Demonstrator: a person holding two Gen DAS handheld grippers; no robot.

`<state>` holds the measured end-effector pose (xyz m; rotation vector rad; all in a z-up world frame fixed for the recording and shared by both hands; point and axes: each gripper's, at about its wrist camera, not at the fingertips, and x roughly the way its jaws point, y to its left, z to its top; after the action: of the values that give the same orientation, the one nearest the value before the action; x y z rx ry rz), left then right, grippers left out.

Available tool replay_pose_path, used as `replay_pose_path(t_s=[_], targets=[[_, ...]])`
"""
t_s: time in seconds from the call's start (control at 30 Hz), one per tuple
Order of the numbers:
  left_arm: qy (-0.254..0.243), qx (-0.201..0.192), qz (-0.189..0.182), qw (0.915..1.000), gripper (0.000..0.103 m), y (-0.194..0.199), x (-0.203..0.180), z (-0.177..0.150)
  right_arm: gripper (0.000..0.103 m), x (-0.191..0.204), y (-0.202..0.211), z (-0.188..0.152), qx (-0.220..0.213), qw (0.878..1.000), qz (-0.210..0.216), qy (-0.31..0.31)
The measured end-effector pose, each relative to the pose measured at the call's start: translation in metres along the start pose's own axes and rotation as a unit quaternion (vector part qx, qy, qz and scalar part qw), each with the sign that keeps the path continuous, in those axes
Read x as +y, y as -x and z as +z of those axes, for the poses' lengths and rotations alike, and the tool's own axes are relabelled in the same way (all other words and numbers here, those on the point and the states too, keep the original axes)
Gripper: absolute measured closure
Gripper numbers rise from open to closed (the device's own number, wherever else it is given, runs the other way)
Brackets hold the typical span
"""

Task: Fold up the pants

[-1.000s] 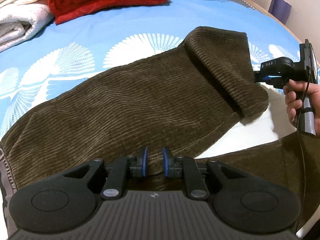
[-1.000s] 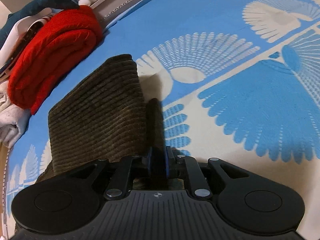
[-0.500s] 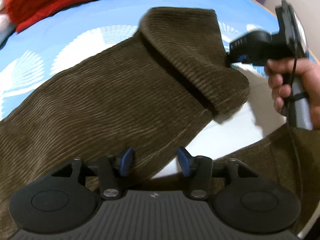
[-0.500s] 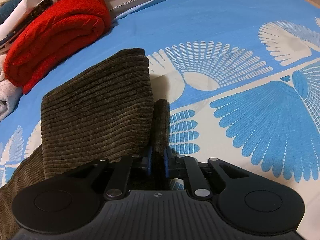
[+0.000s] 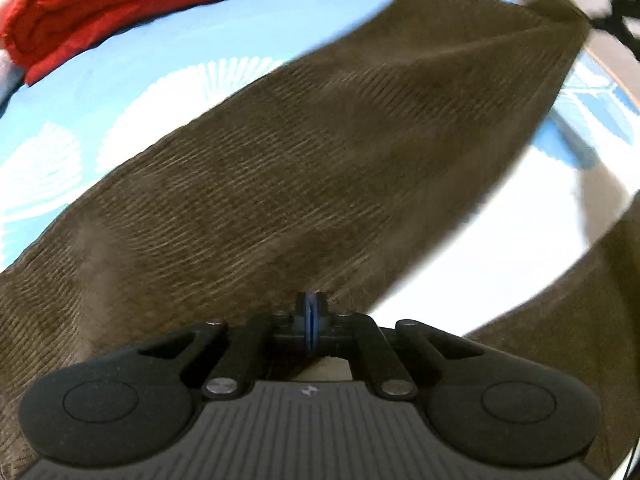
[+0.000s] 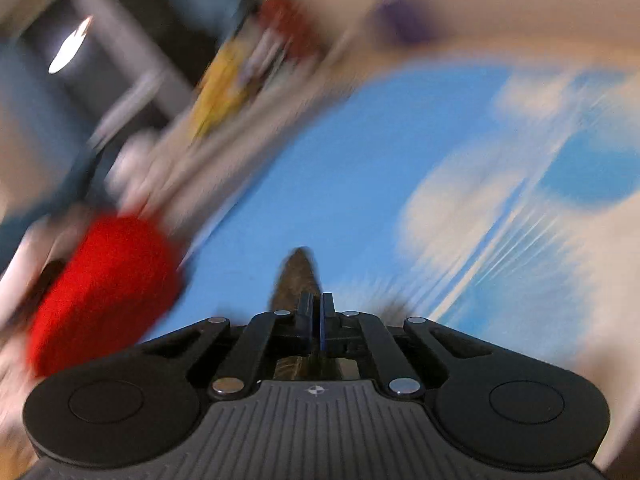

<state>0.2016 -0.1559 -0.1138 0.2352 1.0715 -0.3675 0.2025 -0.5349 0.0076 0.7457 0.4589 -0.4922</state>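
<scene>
While the left tool (image 5: 311, 318) sat at 6 o'clock in the left wrist view, its jaws had just snapped closed. The blue pads looked pressed together right at the near edge of the pants (image 5: 304, 152), and I'd say they were pinching that edge, though the bite itself was hard to make out. The brown corduroy leg ran long and diagonal from about 8 o'clock up to 1 o'clock, lifted off the bed (image 5: 168, 68) at the far end. That far tip was drawn into a point at 1 o'clock, where a blurred dark shape, probably the right tool (image 5: 616, 20), had it. A second strip of the same fabric showed at 4 o'clock. The red folded blanket (image 5: 120, 8) sat at 11 o'clock.

Over in the right wrist view everything was smeared, so not much detail. The right tool (image 6: 317, 322) was clamped tight on a narrow peak of pants (image 6: 298, 280) that poked up just past the pads toward 12 o'clock. The blue bed (image 6: 360, 184) filled the middle and the red blanket (image 6: 104, 288) was at 9 o'clock.

So the leg's long axis was strung between the two tools, left at the near end, right at the far end. My guess is the fold hinges on carrying that raised far end along that axis toward the left tool.
</scene>
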Motion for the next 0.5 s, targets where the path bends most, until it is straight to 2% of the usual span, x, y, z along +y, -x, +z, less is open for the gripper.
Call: replay_pose_path(t_s=[0.1,0.17,0.2,0.23,0.3,0.4,0.47,0.5], targets=[[-0.033,0.015,-0.007,0.9993,0.103,0.003,-0.001,-0.007,0.103,-0.039,0.018,0.011,-0.045,0.990,-0.134,-0.022],[-0.051,0.030,-0.023,0.9980,0.103,0.002,-0.002,-0.013,0.103,-0.071,0.007,0.012,-0.022,0.984,-0.177,-0.022],[-0.059,0.036,-0.027,0.9972,0.103,0.001,-0.004,-0.016,0.103,-0.090,-0.005,0.009,0.020,0.982,-0.186,-0.037],[-0.066,0.039,-0.026,0.9967,0.103,0.001,-0.006,-0.019,0.103,-0.108,-0.015,0.004,0.066,0.979,-0.183,-0.062],[-0.078,0.039,-0.022,0.9960,0.102,0.002,-0.007,-0.022,0.099,-0.135,-0.029,-0.010,0.125,0.973,-0.156,-0.112],[-0.066,0.033,-0.021,0.9970,0.096,0.004,-0.010,-0.022,0.092,-0.142,-0.043,-0.022,0.164,0.974,-0.113,-0.107],[-0.063,0.030,-0.021,0.9974,0.089,0.006,-0.012,-0.024,0.065,-0.145,-0.049,-0.026,0.162,0.976,-0.092,-0.116],[-0.065,0.030,-0.018,0.9973,0.084,0.005,-0.014,-0.023,0.060,-0.146,-0.053,-0.028,0.165,0.976,-0.084,-0.119]])
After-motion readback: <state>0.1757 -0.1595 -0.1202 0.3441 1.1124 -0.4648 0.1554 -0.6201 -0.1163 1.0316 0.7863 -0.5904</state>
